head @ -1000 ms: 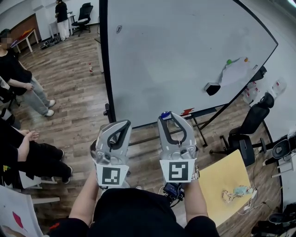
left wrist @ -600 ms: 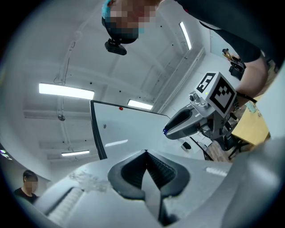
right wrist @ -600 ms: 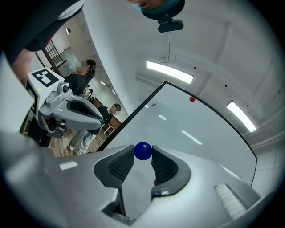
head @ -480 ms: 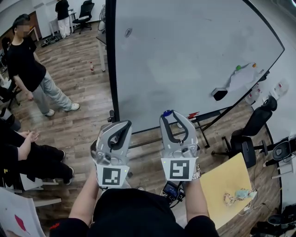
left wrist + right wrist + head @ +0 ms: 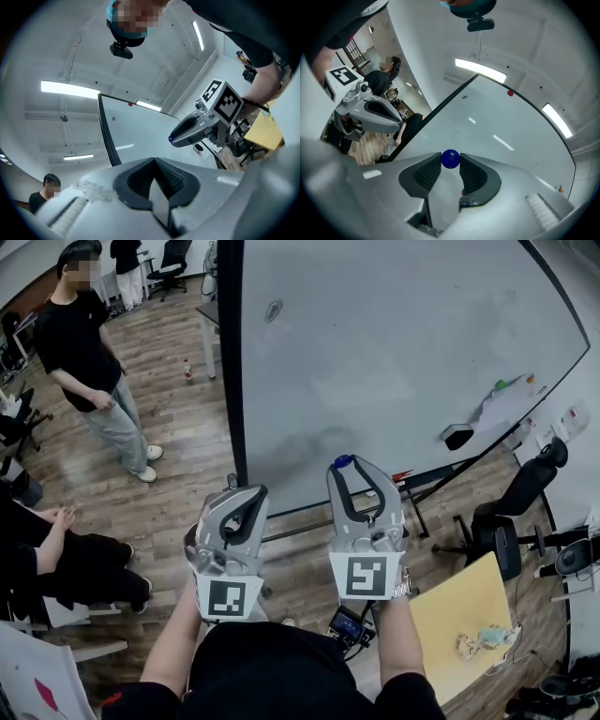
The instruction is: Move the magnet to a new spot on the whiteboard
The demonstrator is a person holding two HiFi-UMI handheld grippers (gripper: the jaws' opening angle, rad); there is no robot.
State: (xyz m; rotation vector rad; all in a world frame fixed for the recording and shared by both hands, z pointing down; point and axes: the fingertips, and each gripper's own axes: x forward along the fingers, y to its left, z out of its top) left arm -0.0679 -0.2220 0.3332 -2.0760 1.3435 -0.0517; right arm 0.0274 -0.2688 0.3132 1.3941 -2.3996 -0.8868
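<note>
While we faced the whiteboard [image 5: 394, 343], our right gripper [image 5: 349, 468] held the magnet [image 5: 450, 159], a small blue ball. It was pinched at the very tips of the ribbed pads, and the jaws stood apart only by the ball's width. As far as we could tell, it was not touching the board. Our left gripper [image 5: 153, 165] had its jaws pressed together with nothing between them.

We judged the magnet light, hard and smooth, so a tip pinch on its round shape could let it roll or squirt out. A hold across its middle, deeper on the ribbing, looked safer. We expected it to snap toward the board once close.

No container showed in any view. A sheet of paper [image 5: 506, 407] and an eraser [image 5: 457, 436] sat on the board, well apart to the right.
</note>
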